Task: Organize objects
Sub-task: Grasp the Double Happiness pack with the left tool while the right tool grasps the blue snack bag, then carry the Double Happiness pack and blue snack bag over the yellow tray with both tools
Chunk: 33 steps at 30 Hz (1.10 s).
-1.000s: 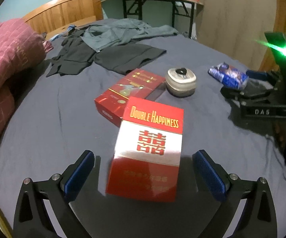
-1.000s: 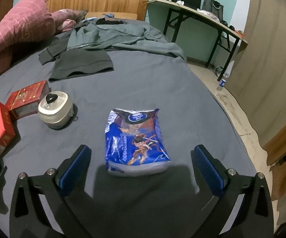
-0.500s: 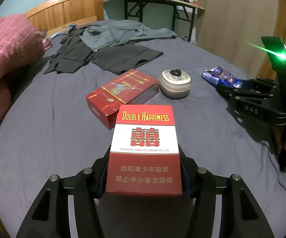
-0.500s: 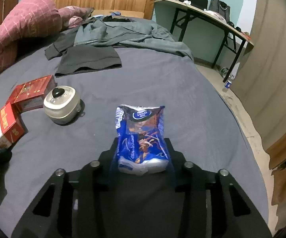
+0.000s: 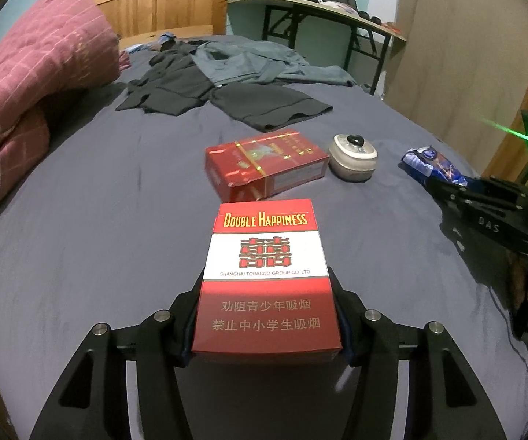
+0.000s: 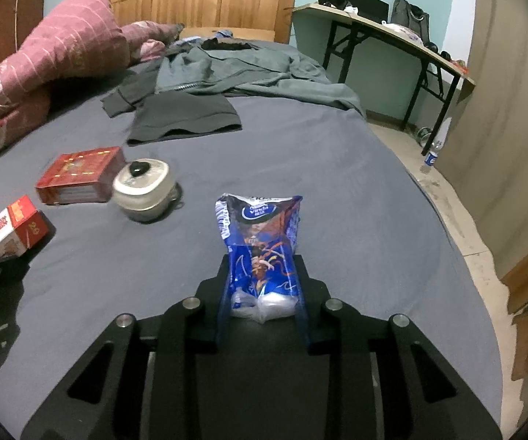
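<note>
My left gripper [image 5: 266, 315] is shut on a red and white Double Happiness carton [image 5: 267, 275] and holds it above the grey bed. My right gripper [image 6: 263, 286] is shut on a blue snack bag [image 6: 262, 242], squeezed narrow between the jaws and raised off the bed. The bag [image 5: 434, 167] and the right gripper also show at the right in the left wrist view. A second red carton [image 5: 265, 168] lies flat ahead, with a small cream lidded pot [image 5: 353, 157] to its right. Both show in the right wrist view: carton [image 6: 80, 174], pot [image 6: 144, 189]. The held carton [image 6: 9, 233] shows at that view's left edge.
Dark and grey clothes [image 5: 223, 84] lie spread at the far part of the bed. A pink quilt [image 5: 33, 73] is piled at the left by the wooden headboard [image 6: 201, 7]. A desk [image 6: 381, 33] stands beyond the bed's right side. A bottle [image 6: 434, 150] stands on the floor.
Both grippers closed from wide open: the left on the Double Happiness carton, the right on the snack bag. Both objects have since been lifted off the bed.
</note>
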Motion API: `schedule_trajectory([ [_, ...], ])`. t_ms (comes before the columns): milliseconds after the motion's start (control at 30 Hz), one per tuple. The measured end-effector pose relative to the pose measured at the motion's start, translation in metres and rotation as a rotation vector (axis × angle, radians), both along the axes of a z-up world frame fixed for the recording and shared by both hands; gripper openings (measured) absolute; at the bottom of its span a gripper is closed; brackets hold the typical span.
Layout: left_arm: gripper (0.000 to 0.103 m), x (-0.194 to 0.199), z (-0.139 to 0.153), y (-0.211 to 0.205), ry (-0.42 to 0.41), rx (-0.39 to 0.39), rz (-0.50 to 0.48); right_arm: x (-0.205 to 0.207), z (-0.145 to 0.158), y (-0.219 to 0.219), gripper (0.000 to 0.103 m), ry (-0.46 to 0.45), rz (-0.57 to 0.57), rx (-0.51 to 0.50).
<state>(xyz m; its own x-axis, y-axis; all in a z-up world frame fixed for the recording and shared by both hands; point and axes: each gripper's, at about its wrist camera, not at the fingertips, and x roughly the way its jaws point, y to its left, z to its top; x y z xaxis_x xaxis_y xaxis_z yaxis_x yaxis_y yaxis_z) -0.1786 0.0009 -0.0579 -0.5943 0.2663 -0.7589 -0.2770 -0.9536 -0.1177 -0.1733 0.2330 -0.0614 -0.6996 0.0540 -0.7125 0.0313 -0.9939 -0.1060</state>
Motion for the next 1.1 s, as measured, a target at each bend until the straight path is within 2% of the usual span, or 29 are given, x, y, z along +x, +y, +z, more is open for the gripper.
schedule_trajectory([
  [367, 0.056, 0.06, 0.014, -0.03, 0.019, 0.029, 0.102, 0.058, 0.017, -0.028, 0.03, 0.015, 0.057, -0.035],
  [433, 0.056, 0.076, 0.021, -0.037, 0.023, 0.045, 0.116, 0.068, 0.021, -0.037, 0.03, 0.009, 0.067, -0.03],
  [733, 0.056, 0.135, 0.067, -0.059, 0.105, 0.005, 0.164, 0.104, 0.055, -0.066, 0.03, 0.046, 0.091, -0.032],
  [900, 0.055, 0.152, 0.082, -0.064, 0.125, 0.005, 0.175, 0.111, 0.067, -0.073, 0.03, 0.062, 0.104, -0.021],
  [1100, 0.055, 0.158, 0.085, -0.063, 0.124, 0.008, 0.18, 0.116, 0.072, -0.076, 0.03, 0.058, 0.106, -0.017],
])
